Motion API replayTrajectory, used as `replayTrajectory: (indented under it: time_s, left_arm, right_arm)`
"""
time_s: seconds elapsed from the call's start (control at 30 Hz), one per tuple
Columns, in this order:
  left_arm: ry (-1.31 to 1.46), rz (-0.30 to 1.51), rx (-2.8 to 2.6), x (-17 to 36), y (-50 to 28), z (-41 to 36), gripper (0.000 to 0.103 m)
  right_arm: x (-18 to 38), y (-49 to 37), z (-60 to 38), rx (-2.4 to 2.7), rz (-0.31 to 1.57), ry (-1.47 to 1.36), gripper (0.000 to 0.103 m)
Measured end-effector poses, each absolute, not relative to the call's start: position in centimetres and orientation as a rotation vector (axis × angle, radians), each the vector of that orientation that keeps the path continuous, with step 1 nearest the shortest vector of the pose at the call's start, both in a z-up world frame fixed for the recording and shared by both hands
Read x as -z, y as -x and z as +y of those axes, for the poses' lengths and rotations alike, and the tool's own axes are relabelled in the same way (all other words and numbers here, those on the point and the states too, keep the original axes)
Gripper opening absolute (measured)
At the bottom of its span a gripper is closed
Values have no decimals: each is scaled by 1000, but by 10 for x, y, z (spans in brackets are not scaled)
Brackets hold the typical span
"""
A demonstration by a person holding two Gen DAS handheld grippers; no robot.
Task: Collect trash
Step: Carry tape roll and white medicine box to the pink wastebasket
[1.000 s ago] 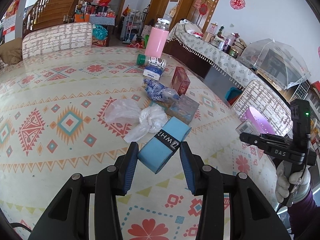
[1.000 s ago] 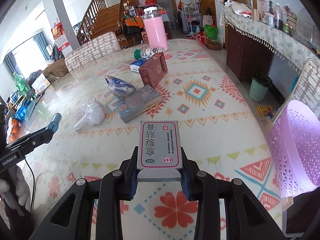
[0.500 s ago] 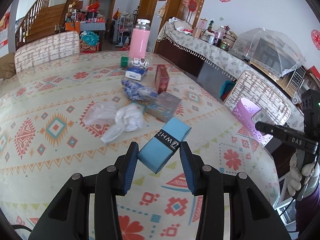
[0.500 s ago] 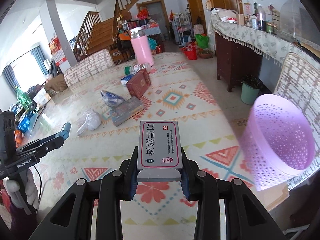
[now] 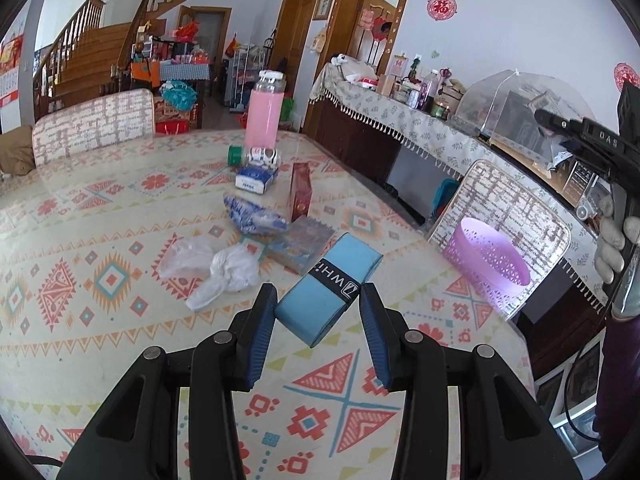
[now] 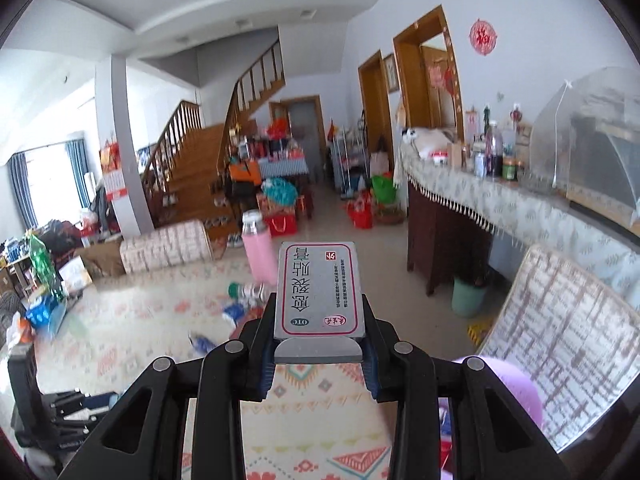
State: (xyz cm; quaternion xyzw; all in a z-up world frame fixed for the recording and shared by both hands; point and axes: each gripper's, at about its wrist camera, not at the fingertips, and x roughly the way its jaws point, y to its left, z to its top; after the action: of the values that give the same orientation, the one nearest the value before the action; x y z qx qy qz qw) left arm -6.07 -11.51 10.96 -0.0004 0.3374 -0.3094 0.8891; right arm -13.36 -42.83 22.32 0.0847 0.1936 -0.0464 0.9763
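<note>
My left gripper (image 5: 318, 312) is clamped on a blue roll (image 5: 328, 286) with a black band. The roll sits slanted between the two blue pads and is lifted above the table (image 5: 100, 208). My right gripper (image 6: 318, 334) is clamped on a flat grey box (image 6: 319, 290) with a red frame and printed characters; the box lies level between the pads, its long side pointing away from me.

In the left view, the purple basket (image 5: 486, 264) is at about 3 o'clock from the blue roll, beyond the table edge, on a chair (image 5: 516, 208) with a patterned cover. In the right view only a part of it shows, at about 4 o'clock from the grey box.

The other trash is on the table, from 10 to 12 o'clock of the blue roll. A white plastic bag (image 5: 228, 274) is nearest, with a clear bag (image 5: 186, 254) touching it on the left. A flat box (image 5: 302, 246) lies just behind the roll. Farther are a blue wrapper (image 5: 252, 218), a red box (image 5: 301, 196) standing upright, a small blue-white box (image 5: 256, 179), a bottle with green cap (image 5: 252, 155) lying on its side, and a pink bottle (image 5: 263, 114) standing upright.

My right hand (image 5: 610, 248), in a white glove, shows at the right edge of the left view, at about 3 o'clock.
</note>
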Motion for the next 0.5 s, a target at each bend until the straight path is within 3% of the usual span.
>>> replayTrajectory:
  time_s: [0.3,0.5]
  left_arm:
    - [-23,719,693,-112,60,-161,41]
    - [-28,734,758,-115,58,-205,41]
  right_arm:
    - [-126,148,-440,65,596,-237,37]
    - [-100,170,-475,108,617,-298,37]
